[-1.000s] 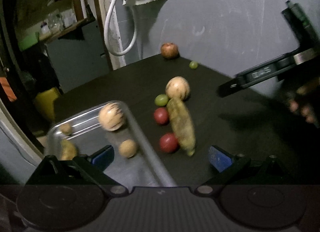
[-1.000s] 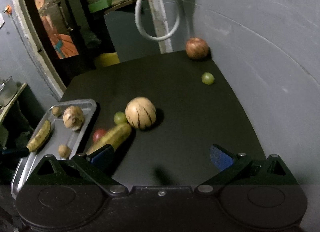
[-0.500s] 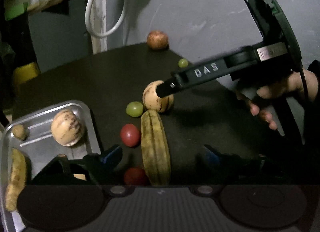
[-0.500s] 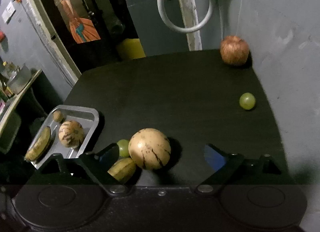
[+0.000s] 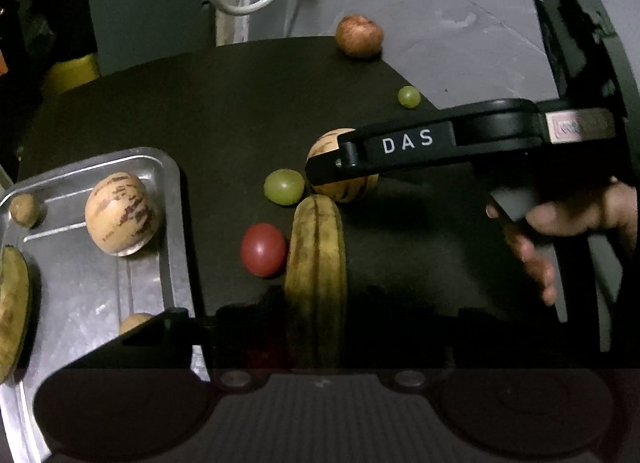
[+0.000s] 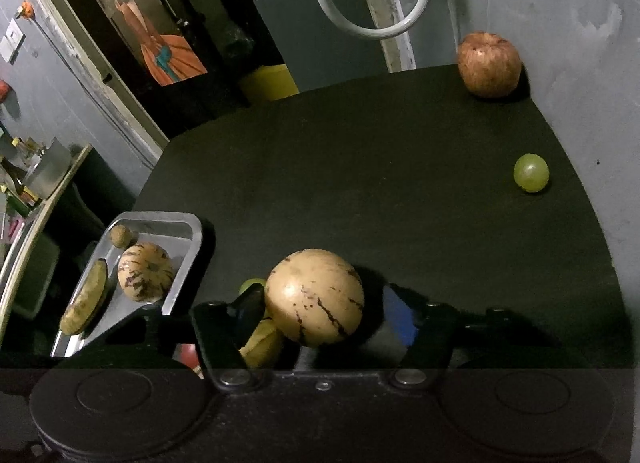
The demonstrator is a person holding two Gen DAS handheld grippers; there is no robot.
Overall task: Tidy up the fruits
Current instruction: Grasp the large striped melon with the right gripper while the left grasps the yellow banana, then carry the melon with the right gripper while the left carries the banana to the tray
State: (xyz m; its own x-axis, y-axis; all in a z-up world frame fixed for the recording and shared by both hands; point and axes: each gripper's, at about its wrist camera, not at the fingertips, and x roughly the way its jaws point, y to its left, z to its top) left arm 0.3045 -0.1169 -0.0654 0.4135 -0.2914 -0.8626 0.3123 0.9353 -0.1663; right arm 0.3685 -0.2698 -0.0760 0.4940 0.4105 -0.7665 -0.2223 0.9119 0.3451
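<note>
The right claw (image 6: 320,319) is closing around the striped melon (image 6: 315,296) on the black table (image 6: 380,167); whether its pads touch, I cannot tell. The left claw (image 5: 316,327) is closing astride the banana (image 5: 316,263), grip hidden in shadow.

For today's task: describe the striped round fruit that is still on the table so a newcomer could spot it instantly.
Start at the black table and look just right of the metal tray. The round cream fruit sits between the closing right tongs, beside a yellow ribbed fruit. Its twin lies inside the tray, and the other loose round fruits are smaller and unstriped.
</note>
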